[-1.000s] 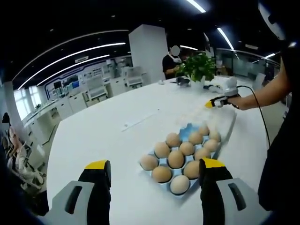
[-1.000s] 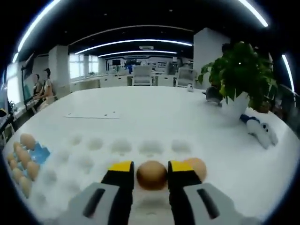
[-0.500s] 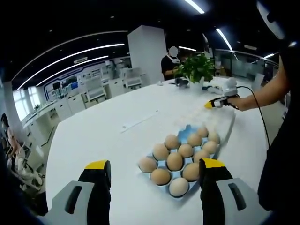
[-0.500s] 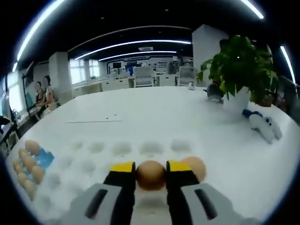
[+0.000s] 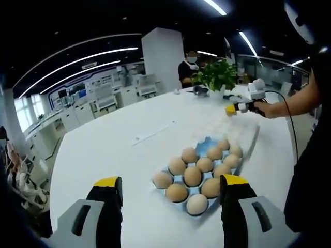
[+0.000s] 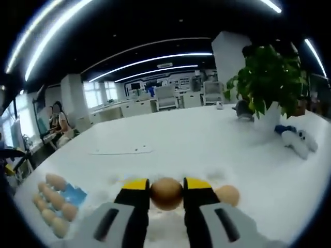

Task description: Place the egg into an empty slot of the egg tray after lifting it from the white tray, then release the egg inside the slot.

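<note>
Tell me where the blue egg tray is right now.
In the left gripper view the blue egg tray sits on the white table, ahead between the open jaws, nearly full of eggs.

Long white light strips (image 5: 83, 59) are being shone across the dark ceiling (image 6: 155, 26). A big white surface (image 5: 114, 150) is being lit from above. A wide white pillar (image 5: 163, 57) is being seen behind it. Desks and chairs (image 5: 106, 98) are being lined up farther back. Daylight is being let in by windows (image 6: 95, 95). A green plant in a white pot (image 6: 266, 85) is being kept on the surface.
</note>
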Motion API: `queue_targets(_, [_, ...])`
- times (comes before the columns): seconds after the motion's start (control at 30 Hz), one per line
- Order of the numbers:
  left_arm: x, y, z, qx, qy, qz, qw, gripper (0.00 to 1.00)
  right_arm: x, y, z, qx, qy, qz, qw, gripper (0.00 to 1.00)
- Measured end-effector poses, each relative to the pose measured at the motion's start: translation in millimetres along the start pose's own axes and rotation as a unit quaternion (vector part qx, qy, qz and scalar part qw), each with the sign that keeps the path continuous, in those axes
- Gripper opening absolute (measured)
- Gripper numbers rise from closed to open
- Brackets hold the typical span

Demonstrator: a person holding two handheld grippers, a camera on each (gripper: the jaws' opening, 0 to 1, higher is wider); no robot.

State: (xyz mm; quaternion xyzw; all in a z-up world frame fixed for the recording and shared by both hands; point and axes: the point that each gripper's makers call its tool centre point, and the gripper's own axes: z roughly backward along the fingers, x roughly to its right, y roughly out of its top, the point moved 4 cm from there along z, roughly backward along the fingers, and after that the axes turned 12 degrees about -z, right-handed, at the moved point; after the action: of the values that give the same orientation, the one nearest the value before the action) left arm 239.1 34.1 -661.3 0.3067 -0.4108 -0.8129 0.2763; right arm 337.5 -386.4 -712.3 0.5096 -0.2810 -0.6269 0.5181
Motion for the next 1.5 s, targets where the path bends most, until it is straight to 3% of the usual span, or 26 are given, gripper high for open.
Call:
queue_targets(0.4, [-0.8,-2.3,2.0,-0.001,0.002,0.001,1.0000,0.77,-58.1,-6.4,-7.4,-0.006,0.077,0.000,0.9970,0.24])
queue_targets(0.93, [-1.1,-1.5,2.3,0.000,0.003,0.001,1.0000,0.77,-139.4,-43.5,-23.9,-0.057,0.179,0.007,0.9821,0.25])
queue_targets(1.27, [-1.0,-2.2,2.9,-0.001,0.005,0.002,1.0000,0.77,-171.7,-64.5,-39.2,-0.085,0.218,0.034,0.9716,0.25])
queue_targets(1.5, [-1.5,-4.2,5.2,-0.004,0.006,0.004,1.0000,0.77,-180.0,-78.4,-44.3,-0.106,0.231,0.043,0.9663,0.25])
